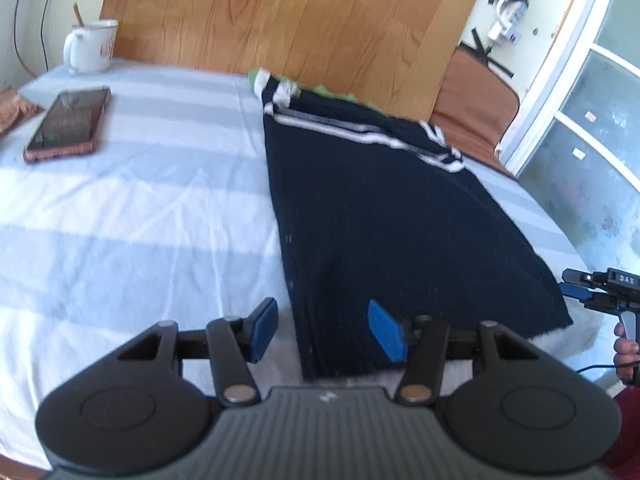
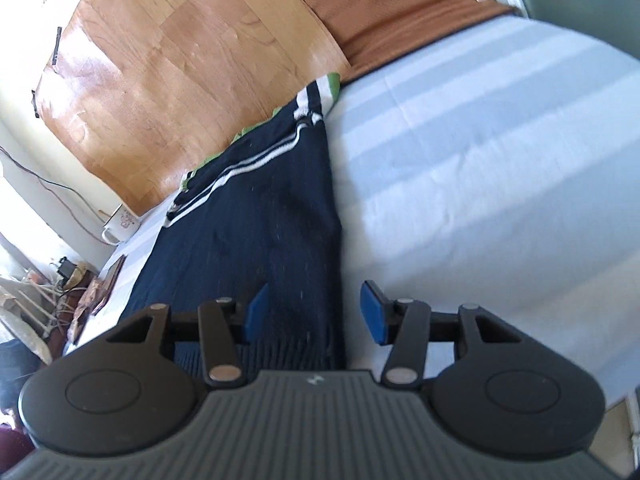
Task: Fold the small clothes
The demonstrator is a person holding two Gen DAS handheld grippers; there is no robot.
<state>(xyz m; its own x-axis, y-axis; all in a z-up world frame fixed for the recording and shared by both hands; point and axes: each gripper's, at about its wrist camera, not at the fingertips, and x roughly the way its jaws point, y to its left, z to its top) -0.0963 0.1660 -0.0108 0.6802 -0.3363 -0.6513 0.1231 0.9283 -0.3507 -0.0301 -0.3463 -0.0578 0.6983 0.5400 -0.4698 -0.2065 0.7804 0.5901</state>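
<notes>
Bed: pale blue-and-white striped sheet (image 1: 120,208), wooden headboard behind.
Garment: dark navy knit top with white stripes (image 1: 380,208), flat, hem at near edge.
My left gripper (image 1: 324,330): jaws parted, empty, over hem's left corner.
My right gripper (image 2: 316,312): parted, empty, straddling hem's right edge.
Phone: brown-cased smartphone (image 1: 68,120), far-left.

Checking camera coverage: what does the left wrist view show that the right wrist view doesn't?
Only the left wrist view: the dark phone in a brown case, whole and face-up, the white charger plugged into the wall, and the other tool at the right edge.

Only the right wrist view: the cluttered floor with cables.

Both share: the navy knit garment with white stripes flat on the pale striped sheet, the white mug and the wooden board.
</notes>
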